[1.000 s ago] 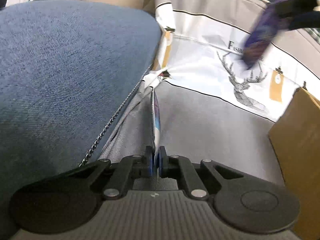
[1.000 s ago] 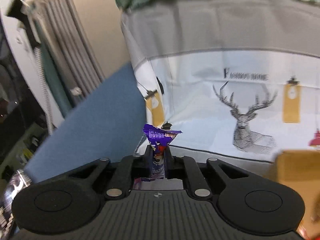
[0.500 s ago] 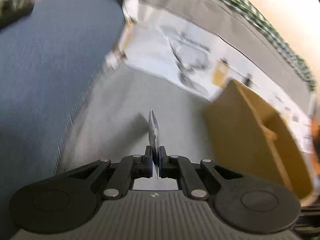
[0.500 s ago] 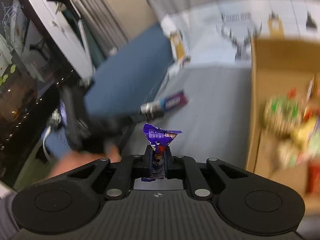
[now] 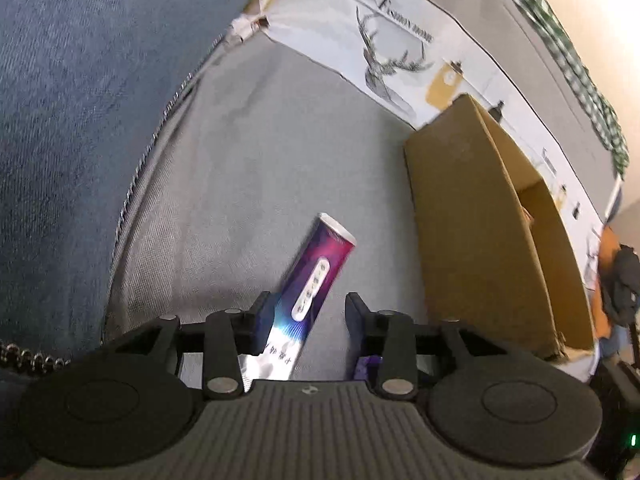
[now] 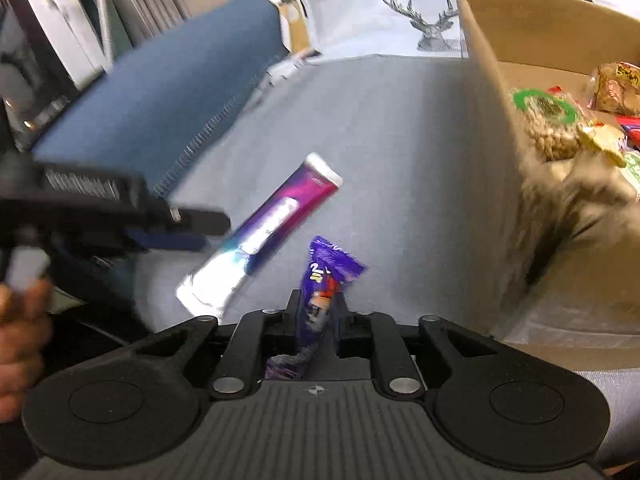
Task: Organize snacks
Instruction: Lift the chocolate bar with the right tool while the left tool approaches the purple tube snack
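A long purple and silver snack packet (image 5: 311,288) lies flat on the grey sofa cushion between the spread fingers of my left gripper (image 5: 306,320), which is open. It also shows in the right wrist view (image 6: 264,232), just off the left gripper's tip (image 6: 192,228). My right gripper (image 6: 316,312) is shut on a small purple snack packet (image 6: 324,280) and holds it above the cushion. A cardboard box (image 6: 500,92) with several snacks inside stands to the right.
A blue cushion (image 5: 80,100) lies to the left along a zip seam. A deer-print fabric back (image 5: 384,52) rises behind the seat. The cardboard box (image 5: 472,216) stands close on the right. A person's hand (image 6: 16,340) holds the left gripper.
My left gripper has opened and let go of the long purple packet, which now lies flat on the cushion. Both grippers have swung down towards the seat and box.
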The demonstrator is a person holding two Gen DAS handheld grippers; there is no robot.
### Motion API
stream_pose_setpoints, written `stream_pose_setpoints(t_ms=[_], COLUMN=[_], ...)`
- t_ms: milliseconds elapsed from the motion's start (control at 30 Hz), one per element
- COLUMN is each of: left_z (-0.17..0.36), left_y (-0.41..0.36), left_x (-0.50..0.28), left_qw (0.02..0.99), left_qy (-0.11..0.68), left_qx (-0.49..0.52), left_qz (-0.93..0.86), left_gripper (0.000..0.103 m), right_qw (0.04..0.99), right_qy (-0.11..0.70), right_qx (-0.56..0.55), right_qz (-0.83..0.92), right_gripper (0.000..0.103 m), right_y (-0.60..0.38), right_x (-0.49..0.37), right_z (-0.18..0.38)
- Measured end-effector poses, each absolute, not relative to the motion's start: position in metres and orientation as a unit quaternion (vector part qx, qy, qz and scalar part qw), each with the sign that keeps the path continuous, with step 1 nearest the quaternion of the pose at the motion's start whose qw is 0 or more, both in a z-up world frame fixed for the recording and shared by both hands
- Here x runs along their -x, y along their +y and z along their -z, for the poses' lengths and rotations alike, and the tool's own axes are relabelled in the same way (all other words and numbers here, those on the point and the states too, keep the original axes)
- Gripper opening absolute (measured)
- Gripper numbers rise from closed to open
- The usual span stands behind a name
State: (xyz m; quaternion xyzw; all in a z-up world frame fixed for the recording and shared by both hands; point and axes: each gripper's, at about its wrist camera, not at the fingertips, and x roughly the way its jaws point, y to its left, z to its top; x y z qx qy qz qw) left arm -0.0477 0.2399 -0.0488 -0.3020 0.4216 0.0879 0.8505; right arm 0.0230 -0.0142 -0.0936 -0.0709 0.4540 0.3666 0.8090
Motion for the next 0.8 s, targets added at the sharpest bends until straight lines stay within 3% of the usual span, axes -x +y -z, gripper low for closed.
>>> stream_pose_setpoints(t_ms=[100, 367, 467, 533, 567, 600, 633, 800], left_z=[0.049, 0.056, 0.056, 0.056, 0.056, 0.056, 0.057, 0.058], left_y=[0.237, 0.241, 0.233, 0.226, 0.223, 0.221, 0.220, 0.222], left_x=[0.044, 0.037, 0.031, 0.027, 0.026, 0.024, 0.023, 0.025], left_qw=[0.853, 0.842, 0.845, 0.849, 0.849, 0.850, 0.850, 0.849], left_qy=[0.428, 0.445, 0.455, 0.463, 0.466, 0.469, 0.471, 0.471], left_qx=[0.289, 0.294, 0.270, 0.247, 0.238, 0.230, 0.225, 0.230], left_qz=[-0.077, -0.076, -0.072, -0.068, -0.068, -0.067, -0.067, -0.068], left_gripper=[0.042, 0.043, 0.043, 0.043, 0.043, 0.043, 0.043, 0.043], right_qw=[0.814, 0.806, 0.798, 0.800, 0.804, 0.807, 0.808, 0.812], right_qy=[0.434, 0.449, 0.454, 0.445, 0.433, 0.421, 0.410, 0.399], right_qx=[0.104, 0.117, 0.123, 0.149, 0.167, 0.182, 0.197, 0.204], right_qz=[-0.373, -0.368, -0.378, -0.376, -0.373, -0.372, -0.375, -0.374], right_gripper=[0.034, 0.054, 0.055, 0.048, 0.032, 0.021, 0.002, 0.000], right_y=[-0.006, -0.011, -0.013, -0.011, -0.009, -0.007, -0.006, -0.006], right_x=[-0.015, -0.018, -0.016, -0.012, -0.009, -0.007, -0.005, -0.007], right_z=[0.097, 0.097, 0.099, 0.104, 0.105, 0.105, 0.106, 0.106])
